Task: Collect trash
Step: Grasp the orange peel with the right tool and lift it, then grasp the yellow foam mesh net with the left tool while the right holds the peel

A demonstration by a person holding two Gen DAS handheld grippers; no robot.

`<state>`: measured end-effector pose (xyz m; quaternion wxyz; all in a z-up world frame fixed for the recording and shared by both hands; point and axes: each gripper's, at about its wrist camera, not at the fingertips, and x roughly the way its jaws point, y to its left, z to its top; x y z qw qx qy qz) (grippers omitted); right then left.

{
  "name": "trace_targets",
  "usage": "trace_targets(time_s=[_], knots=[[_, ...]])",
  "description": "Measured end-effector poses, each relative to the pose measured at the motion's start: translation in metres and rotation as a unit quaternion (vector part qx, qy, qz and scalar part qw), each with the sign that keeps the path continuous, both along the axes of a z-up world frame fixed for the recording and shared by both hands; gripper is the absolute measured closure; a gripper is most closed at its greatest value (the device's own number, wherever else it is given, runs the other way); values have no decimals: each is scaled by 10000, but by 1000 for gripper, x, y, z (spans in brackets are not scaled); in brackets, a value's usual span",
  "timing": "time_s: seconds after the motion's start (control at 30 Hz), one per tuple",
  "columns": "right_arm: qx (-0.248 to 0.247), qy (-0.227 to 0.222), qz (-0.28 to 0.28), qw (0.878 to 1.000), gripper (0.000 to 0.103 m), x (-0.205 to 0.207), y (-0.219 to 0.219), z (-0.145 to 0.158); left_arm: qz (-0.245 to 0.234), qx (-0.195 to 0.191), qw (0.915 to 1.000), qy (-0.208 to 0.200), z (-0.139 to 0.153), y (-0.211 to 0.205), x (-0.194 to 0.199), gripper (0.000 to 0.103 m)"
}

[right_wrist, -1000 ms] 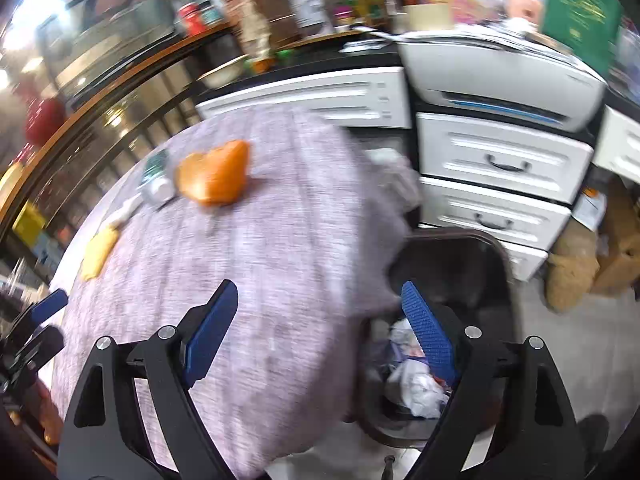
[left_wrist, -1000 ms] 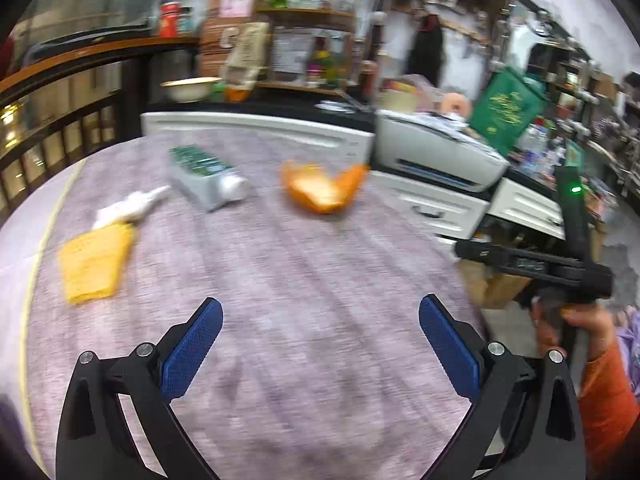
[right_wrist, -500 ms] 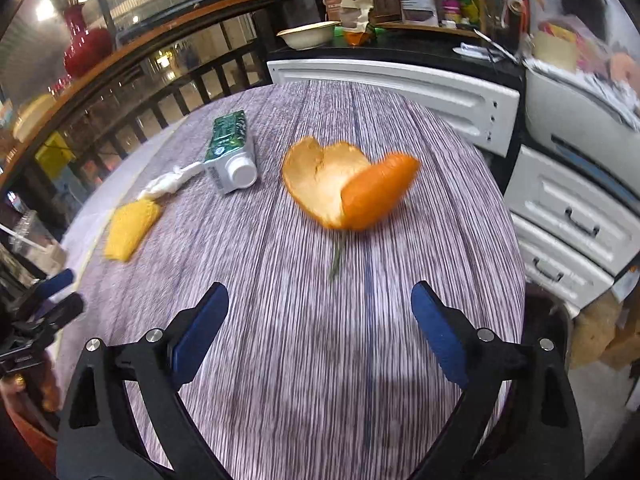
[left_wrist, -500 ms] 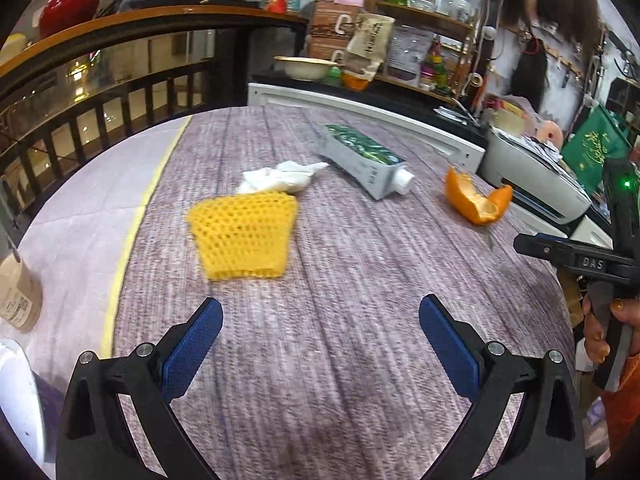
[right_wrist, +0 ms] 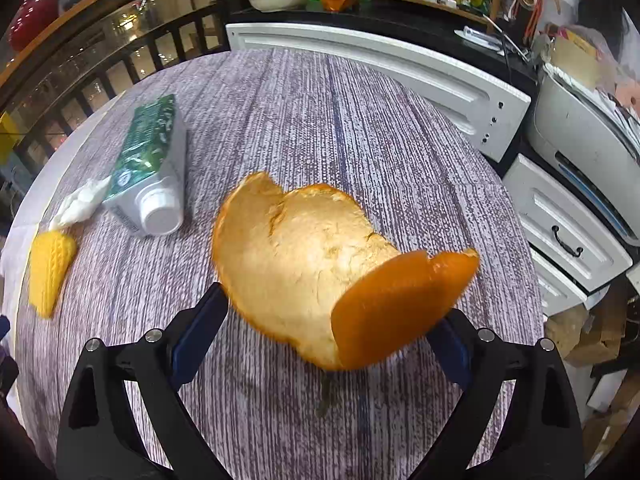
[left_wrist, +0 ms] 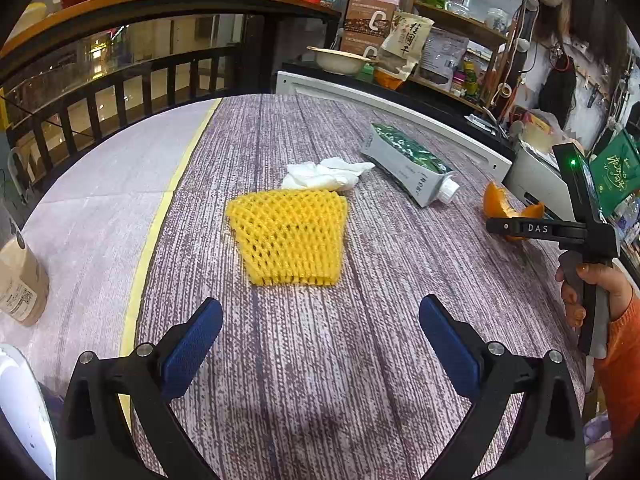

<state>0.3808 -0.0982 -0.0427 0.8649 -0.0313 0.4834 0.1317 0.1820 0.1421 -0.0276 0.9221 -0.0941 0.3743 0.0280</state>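
Observation:
On the purple-grey table (right_wrist: 320,120) lies a big curl of orange peel (right_wrist: 304,252). My right gripper (right_wrist: 328,308) is open, with one blue pad on each side of the peel; I see no pad pressing it. My left gripper (left_wrist: 320,312) is open and empty, just short of a yellow foam fruit net (left_wrist: 292,236). Beyond the net lie a crumpled white tissue (left_wrist: 324,174) and a green-and-grey carton (left_wrist: 408,164) on its side. In the left wrist view a hand (left_wrist: 600,284) holds the right gripper's handle over the peel (left_wrist: 496,204).
White drawers (right_wrist: 560,232) and a printer (right_wrist: 580,132) stand past the table's right edge. A dark railing (left_wrist: 120,88) runs behind the table. A paper cup (left_wrist: 20,280) stands at the left of the table. Shelves crowded with goods fill the back.
Both grippers have swung left across the table. The right one left the bin beside the table and now straddles the orange peel. The left one now faces the yellow net.

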Motion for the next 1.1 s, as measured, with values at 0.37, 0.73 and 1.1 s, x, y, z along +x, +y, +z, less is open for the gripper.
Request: trace_targets(time_s=[0.37,0.73,1.1], knots=[[176,-298,-94,9994,54,-4,4,13,180,215,9994,211,-10,8,33,6],[438,-420,-106,9981,64,-21,-9,23,136,902,9946,491,-16,-5,73,22],[683,-731,68,9950,64,-60,-21,46,342,820,9949,479,-13,3,67,81]])
